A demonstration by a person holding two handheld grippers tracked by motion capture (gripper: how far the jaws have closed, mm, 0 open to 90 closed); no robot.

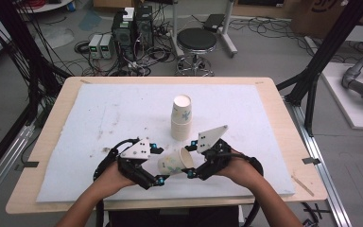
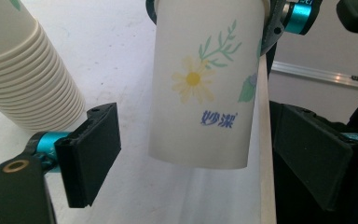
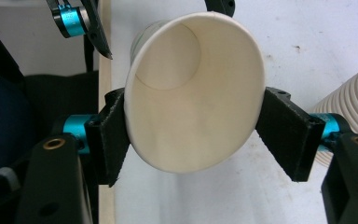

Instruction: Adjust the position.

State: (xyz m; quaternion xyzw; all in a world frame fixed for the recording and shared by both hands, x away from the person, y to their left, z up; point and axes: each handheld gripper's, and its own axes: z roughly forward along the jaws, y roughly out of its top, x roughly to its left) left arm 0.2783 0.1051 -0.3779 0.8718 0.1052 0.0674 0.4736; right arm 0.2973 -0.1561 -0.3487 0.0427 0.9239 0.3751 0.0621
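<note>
Presently, a single paper cup (image 1: 175, 161) printed with a daisy and leaves hangs on its side above the near part of the white mat (image 1: 99, 118), between the two hand-held grippers. The right gripper (image 1: 187, 161) pinches it at the rim: in the right gripper view both black pads press the mouth of the cup (image 3: 191, 107) from 3 and 9 o'clock, squeezing the opening into an oval, with the round bottom visible inside. The left gripper (image 1: 157, 165) stands spread around the base end of the same cup. In the left gripper view the cup's wall (image 2: 205, 88) sits between the jaws with clear daylight on both sides; neither pad touches paper. The base of the cup points toward that camera, and blue lettering sits below the daisy.

At 12 o'clock from the held cup, near the mat's centre, a stack of matching paper cups (image 1: 181, 118) stands upright, mouth up, apart from both grippers. The same stack appears at 10 o'clock in the left gripper view (image 2: 23, 74), its nested rims showing as ridges, and at 3 o'clock in the right gripper view (image 3: 354, 98).

The mat covers a light wooden table (image 1: 283, 137). Beyond the far edge, at 12 o'clock, a black round stool (image 1: 196, 40) stands on the floor.
</note>
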